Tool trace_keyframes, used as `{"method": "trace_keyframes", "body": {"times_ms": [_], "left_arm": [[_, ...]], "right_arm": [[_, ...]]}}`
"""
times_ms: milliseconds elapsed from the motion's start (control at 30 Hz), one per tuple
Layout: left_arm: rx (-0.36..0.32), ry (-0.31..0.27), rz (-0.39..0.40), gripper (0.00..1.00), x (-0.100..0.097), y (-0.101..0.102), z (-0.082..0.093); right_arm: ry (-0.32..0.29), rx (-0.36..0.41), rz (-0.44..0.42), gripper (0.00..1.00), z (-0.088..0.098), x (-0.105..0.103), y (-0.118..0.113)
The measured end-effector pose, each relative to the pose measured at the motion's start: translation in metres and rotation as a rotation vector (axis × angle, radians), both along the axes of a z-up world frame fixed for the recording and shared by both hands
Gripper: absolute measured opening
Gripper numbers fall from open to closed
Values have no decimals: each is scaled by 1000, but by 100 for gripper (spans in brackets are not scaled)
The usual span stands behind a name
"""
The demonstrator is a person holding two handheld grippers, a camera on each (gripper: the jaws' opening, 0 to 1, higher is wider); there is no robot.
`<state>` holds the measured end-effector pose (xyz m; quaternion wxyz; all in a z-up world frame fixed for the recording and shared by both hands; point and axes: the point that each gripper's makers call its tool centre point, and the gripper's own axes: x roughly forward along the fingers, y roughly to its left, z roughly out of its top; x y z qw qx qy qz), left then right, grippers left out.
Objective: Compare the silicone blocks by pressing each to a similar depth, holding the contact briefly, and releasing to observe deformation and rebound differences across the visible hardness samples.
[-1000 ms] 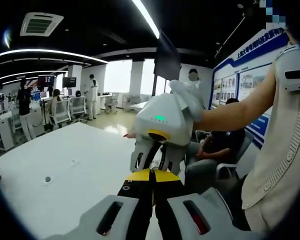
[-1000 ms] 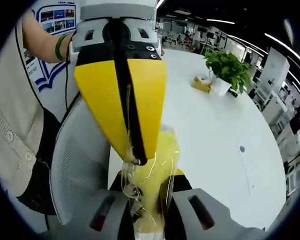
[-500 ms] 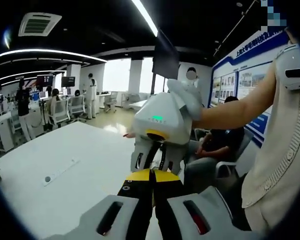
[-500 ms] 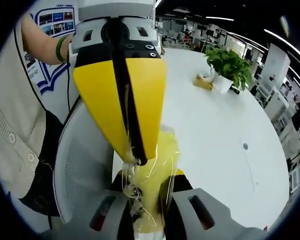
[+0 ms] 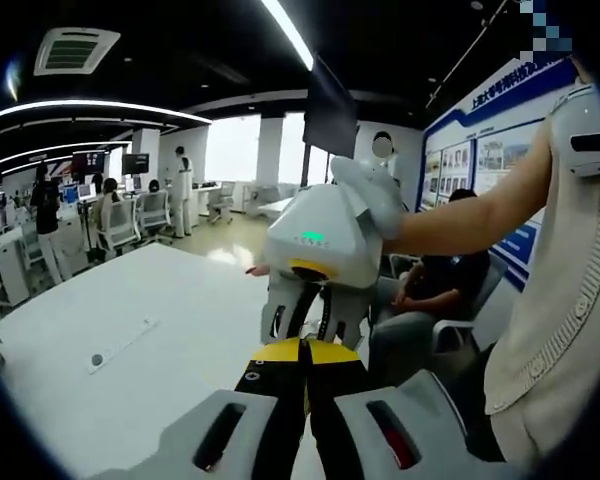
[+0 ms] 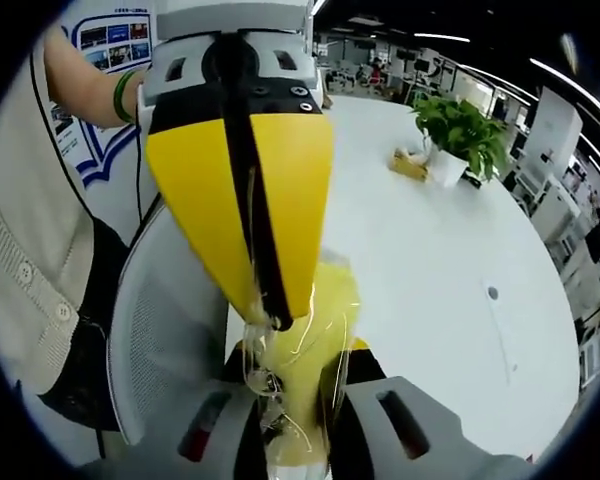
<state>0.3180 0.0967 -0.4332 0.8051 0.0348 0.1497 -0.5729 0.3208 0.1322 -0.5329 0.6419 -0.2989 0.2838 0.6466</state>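
A yellow silicone block (image 6: pixel 320 310) in crinkled clear wrapping hangs in the air between my two grippers, above the table's edge. In the right gripper view my right gripper (image 6: pixel 295 385) is shut on the lower part of the block. My left gripper (image 6: pixel 272 318) comes down from above with its yellow jaws shut, the tips pinching the clear wrapping at the block's top. In the left gripper view my left gripper (image 5: pixel 305 352) is shut at the bottom. The white right gripper (image 5: pixel 306 330) faces it tip to tip, held by a person's hand.
A large white table (image 6: pixel 440 260) lies below and beside the grippers, with a potted plant (image 6: pixel 455 135) and a small tan box (image 6: pixel 406 166) on it. A white mesh chair (image 6: pixel 165 340) stands under the grippers. A seated person (image 5: pixel 430 290) is nearby; others stand at far desks.
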Motion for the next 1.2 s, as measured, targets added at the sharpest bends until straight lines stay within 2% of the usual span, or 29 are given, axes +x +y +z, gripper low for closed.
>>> {"method": "trace_keyframes", "body": {"times_ms": [433,500,833,1067,1200], "left_arm": [[-6,-4,8,0,0,0,5],[-2,-8,8,0,-1,0,5],[6,-21,9,0,-3,1,8],[6,-20,12,0,-2,2,8],[1,-17,13,0,-2,2,9]], "right_arm": [[-7,28,10,9,5,2,1],[-60,31,42,10,6,5,2],[-64,43,71,12,10,3,4],[-119,44,109,14,10,5,5],[-81,53,98,15,11,3,5]]}}
